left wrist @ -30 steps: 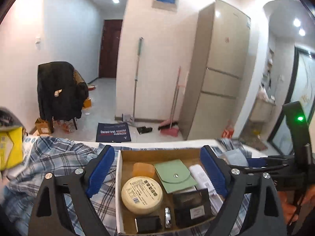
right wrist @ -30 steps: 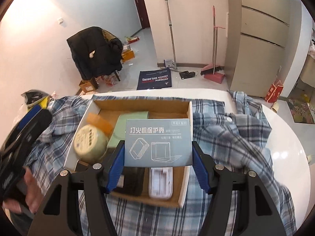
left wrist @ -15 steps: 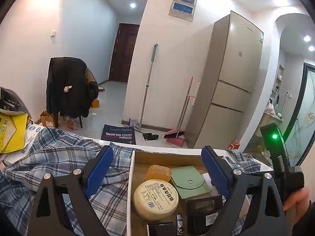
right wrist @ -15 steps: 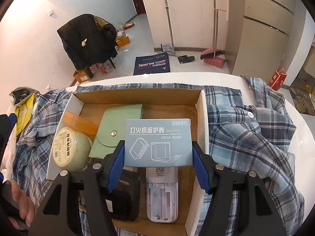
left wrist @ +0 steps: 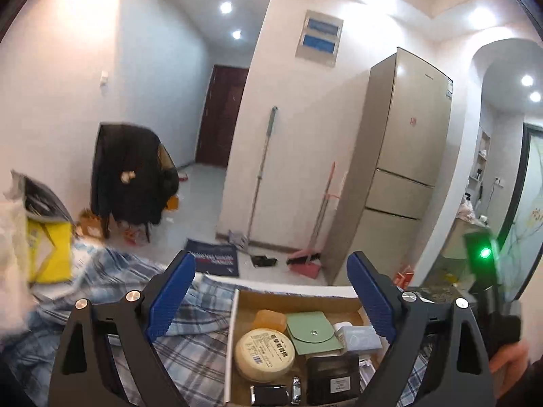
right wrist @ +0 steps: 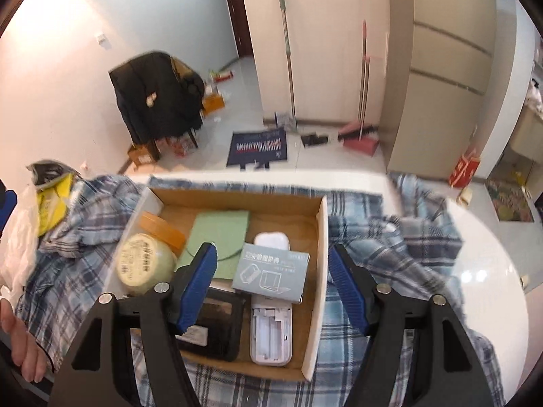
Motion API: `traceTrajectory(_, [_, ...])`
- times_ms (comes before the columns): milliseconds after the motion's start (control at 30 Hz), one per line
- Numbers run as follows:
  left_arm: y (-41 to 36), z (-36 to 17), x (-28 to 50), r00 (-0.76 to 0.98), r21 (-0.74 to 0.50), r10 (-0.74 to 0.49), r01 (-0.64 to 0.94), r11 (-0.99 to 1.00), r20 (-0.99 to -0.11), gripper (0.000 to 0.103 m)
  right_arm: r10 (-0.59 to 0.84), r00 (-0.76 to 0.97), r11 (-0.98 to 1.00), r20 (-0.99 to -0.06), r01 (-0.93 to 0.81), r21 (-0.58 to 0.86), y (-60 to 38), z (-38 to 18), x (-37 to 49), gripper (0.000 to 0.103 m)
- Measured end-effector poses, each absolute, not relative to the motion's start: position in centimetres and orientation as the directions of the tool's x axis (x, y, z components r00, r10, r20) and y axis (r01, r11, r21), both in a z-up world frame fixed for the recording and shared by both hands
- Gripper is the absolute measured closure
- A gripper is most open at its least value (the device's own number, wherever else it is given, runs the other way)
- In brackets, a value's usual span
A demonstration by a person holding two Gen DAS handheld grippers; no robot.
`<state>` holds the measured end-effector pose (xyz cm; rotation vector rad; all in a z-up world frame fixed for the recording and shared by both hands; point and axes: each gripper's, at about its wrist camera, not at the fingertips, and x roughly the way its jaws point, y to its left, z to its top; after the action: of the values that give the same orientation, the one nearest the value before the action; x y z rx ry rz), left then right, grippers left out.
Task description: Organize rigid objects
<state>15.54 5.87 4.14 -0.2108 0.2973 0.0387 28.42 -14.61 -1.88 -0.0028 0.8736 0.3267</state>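
1. The grey lighter-case box lies inside the cardboard box, tilted, resting across the upper end of a white remote-like device that lies back-up with an open compartment. In the left wrist view the same grey box sits toward the cardboard box's 3 o'clock side.
2. Right gripper: jaws spread wide, holding nothing. The blue pads stand either side of the grey box, apart from it.
3. Left gripper: jaws wide, holding nothing, above the left half of the cardboard box and the cloth beside it.
4. Other contents of the cardboard box:
   - Green snap pouch at centre, just left of the grey box.
   - Round cream tin with printed label at 9 o'clock.
   - Orange block touching the tin at its far side.
   - Black wallet-like case at 7 o'clock, beside the white device.
   - A small black item and a small metallic item at the near edge; type cannot be determined.
5. The cardboard box rests on a blue plaid shirt spread over a white round table.
6. At 9 o'clock of the table: yellow packaging and a plastic bag.
7. Background: refrigerator, mop, red broom and dustpan, chair draped with a dark jacket.
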Motion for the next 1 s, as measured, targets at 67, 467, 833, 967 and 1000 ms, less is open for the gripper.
traceTrajectory(67, [5.8, 4.9, 14.2, 0.954, -0.184, 0.043, -0.101, 0.978, -0.297, 0.010, 0.316, 0.615, 0.941, -0.723, -0.301, 0.155, -15.0, -0.3, 27.3, 0.036])
traceTrajectory(467, [4.2, 9.0, 6.5, 0.983, -0.137, 0.031, -0.057, 0.989, -0.183, 0.010, 0.333, 0.773, 0.936, -0.540, -0.340, 0.090, -16.5, 6.0, 18.2, 0.036])
traceTrajectory(833, [2.1, 9.1, 0.7, 0.999, -0.060, 0.007, -0.009, 0.998, -0.037, 0.000, 0.353, 0.879, 0.935, -0.321, -0.347, 0.077, -18.8, 6.5, 11.1, 0.000])
traceTrajectory(967, [2.2, 8.1, -0.1, 0.999, -0.062, 0.028, -0.029, 0.998, -0.022, 0.000, 0.386, 0.885, 0.922, -0.259, -0.371, 0.107, -19.3, 5.6, 9.5, 0.000])
traceTrajectory(1000, [2.2, 7.7, -0.3, 0.999, -0.060, 0.033, -0.033, 0.998, -0.015, 0.000, 0.395, 0.883, 0.919, -0.253, -0.378, 0.117, -19.4, 5.3, 9.2, 0.000])
